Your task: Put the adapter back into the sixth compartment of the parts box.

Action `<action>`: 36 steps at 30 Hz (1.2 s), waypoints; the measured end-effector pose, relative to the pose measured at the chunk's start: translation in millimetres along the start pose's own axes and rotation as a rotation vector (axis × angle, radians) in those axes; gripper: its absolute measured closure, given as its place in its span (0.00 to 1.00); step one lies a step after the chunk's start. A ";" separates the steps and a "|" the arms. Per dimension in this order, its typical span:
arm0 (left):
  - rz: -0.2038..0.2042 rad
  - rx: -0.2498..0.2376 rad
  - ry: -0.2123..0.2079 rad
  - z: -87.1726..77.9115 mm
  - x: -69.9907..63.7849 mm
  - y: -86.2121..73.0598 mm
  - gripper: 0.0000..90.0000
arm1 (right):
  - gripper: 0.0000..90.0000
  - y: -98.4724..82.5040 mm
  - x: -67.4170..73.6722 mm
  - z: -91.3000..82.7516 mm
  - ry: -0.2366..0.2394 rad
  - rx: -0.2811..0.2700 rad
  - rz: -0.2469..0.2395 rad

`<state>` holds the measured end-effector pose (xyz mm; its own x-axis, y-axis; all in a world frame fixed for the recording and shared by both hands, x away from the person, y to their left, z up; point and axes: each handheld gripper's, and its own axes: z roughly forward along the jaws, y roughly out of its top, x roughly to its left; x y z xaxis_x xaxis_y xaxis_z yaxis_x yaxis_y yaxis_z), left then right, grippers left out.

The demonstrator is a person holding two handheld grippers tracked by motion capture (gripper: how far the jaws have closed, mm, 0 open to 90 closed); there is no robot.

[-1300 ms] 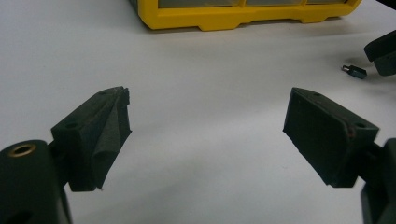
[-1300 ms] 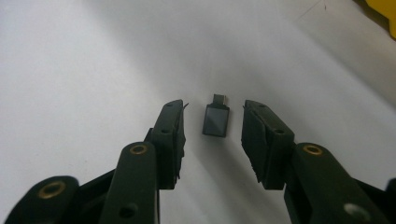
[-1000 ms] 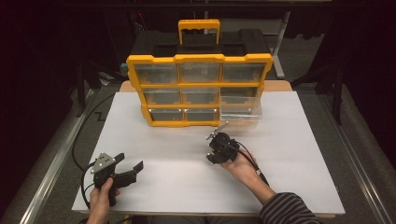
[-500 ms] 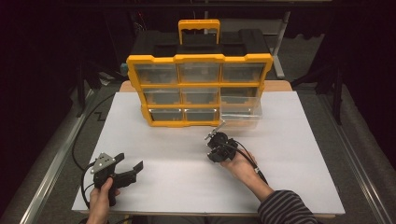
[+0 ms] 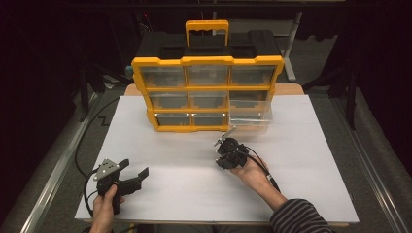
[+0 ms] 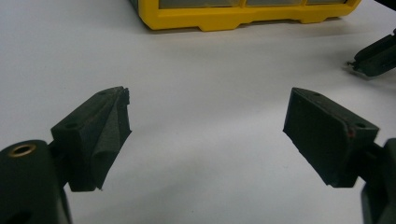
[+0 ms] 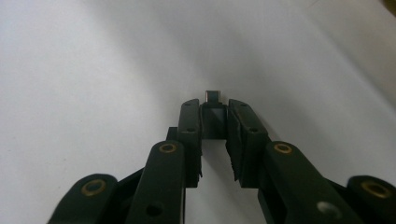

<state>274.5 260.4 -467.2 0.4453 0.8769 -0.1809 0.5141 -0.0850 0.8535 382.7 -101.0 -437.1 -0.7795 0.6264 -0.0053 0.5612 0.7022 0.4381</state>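
My right gripper (image 5: pixel 224 145) hovers low over the white table, just in front of the yellow organizer (image 5: pixel 209 63). In the right gripper view its jaws (image 7: pixel 214 107) are shut on a small grey rectangular metal piece (image 7: pixel 214 96), whose tip pokes out past the pads. My left gripper (image 5: pixel 133 175) rests near the table's front left corner. Its jaws (image 6: pixel 205 112) stand wide open over bare table with nothing between them. In the left gripper view, the right gripper (image 6: pixel 376 56) appears at the far right edge.
The organizer has a yellow frame, clear drawers and a carry handle, and stands upright at the back of the white table top (image 5: pixel 311 160). Its lower right clear drawer (image 5: pixel 250 116) is pulled out toward me. Black cables trail off both grippers.
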 end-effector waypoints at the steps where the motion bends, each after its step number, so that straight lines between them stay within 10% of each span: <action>1: 0.000 0.000 0.000 0.0 -0.1 0.0 0.17 | 0.85 -0.6 -0.1 -1.7 0.002 -0.006 -0.001; 36: -0.005 -0.001 0.004 -0.1 0.4 -0.2 0.17 | 0.85 -46.8 -18.8 -47.0 0.043 -0.192 0.089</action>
<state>274.5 260.9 -467.4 0.4398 0.8791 -0.1837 0.5155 -0.0796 0.8532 358.1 -161.6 -415.3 -0.7430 0.6648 0.0775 0.5681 0.5652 0.5982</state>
